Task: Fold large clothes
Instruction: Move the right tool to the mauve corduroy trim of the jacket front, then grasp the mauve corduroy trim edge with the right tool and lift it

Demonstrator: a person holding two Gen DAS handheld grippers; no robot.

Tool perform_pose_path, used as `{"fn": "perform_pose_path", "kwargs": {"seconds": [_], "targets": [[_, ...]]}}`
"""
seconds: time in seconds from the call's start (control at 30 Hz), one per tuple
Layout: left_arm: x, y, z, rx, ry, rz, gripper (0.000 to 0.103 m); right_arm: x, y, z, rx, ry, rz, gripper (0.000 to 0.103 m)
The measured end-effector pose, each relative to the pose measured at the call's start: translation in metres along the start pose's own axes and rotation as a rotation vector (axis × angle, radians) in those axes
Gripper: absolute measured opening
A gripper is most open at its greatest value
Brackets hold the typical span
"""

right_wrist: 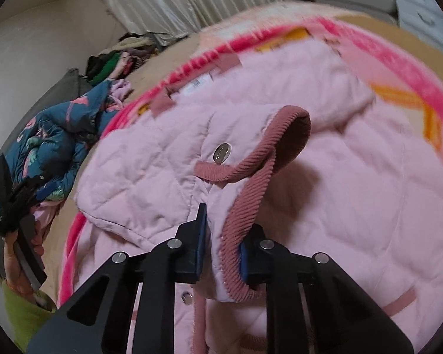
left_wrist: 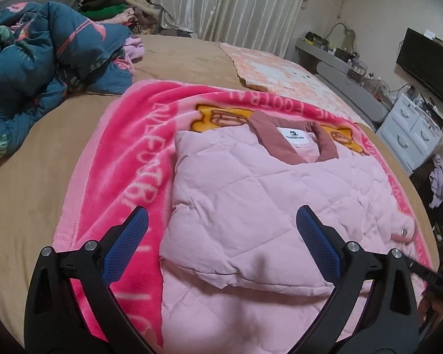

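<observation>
A pale pink quilted jacket (left_wrist: 245, 200) with a dusty-rose collar lies on a hot-pink blanket (left_wrist: 124, 159) on the bed, its left side folded in over the body. My left gripper (left_wrist: 221, 230) is open and empty, hovering above the jacket's lower left part. My right gripper (right_wrist: 221, 236) is shut on the jacket's sleeve cuff (right_wrist: 245, 206), a dusty-rose ribbed band, and holds the sleeve lifted over the jacket body (right_wrist: 369, 191). A metal snap (right_wrist: 221, 152) shows on the sleeve. The left gripper (right_wrist: 11, 206) appears at the left edge of the right wrist view.
A crumpled blue floral duvet (left_wrist: 32, 56) and a pile of clothes (left_wrist: 118, 8) lie at the bed's far left. A peach patterned sheet (left_wrist: 280, 67) lies beyond the blanket. White drawers (left_wrist: 410, 129), a TV (left_wrist: 428, 59) and a cluttered shelf stand right of the bed.
</observation>
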State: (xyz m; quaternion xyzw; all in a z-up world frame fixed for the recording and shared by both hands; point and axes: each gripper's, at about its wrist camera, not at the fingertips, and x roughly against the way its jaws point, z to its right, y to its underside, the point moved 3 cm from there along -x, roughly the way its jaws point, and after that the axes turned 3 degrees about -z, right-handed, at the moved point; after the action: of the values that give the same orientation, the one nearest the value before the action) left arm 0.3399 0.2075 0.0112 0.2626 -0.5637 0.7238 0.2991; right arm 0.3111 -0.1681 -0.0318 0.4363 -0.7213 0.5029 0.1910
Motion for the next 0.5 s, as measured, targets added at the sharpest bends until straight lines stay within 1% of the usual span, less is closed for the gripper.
{"fn": "perform_pose_path", "kwargs": {"seconds": [0.2, 0.27, 0.4, 0.5], "targets": [[0.005, -0.005, -0.005, 0.047, 0.013, 0.027, 0.094, 0.034, -0.072, -0.027, 0.197, 0.028, 0.108, 0.015], [0.008, -0.006, -0.007, 0.056, 0.004, 0.036, 0.094, 0.043, -0.096, -0.035, 0.264, 0.043, 0.151, 0.014], [0.015, -0.013, -0.013, 0.086, 0.009, 0.071, 0.094, 0.055, -0.129, -0.038, 0.321, 0.061, 0.207, 0.014], [0.012, -0.020, -0.013, 0.091, -0.001, 0.075, 0.094, 0.057, -0.143, -0.034, 0.329, 0.093, 0.227, 0.013]]}}
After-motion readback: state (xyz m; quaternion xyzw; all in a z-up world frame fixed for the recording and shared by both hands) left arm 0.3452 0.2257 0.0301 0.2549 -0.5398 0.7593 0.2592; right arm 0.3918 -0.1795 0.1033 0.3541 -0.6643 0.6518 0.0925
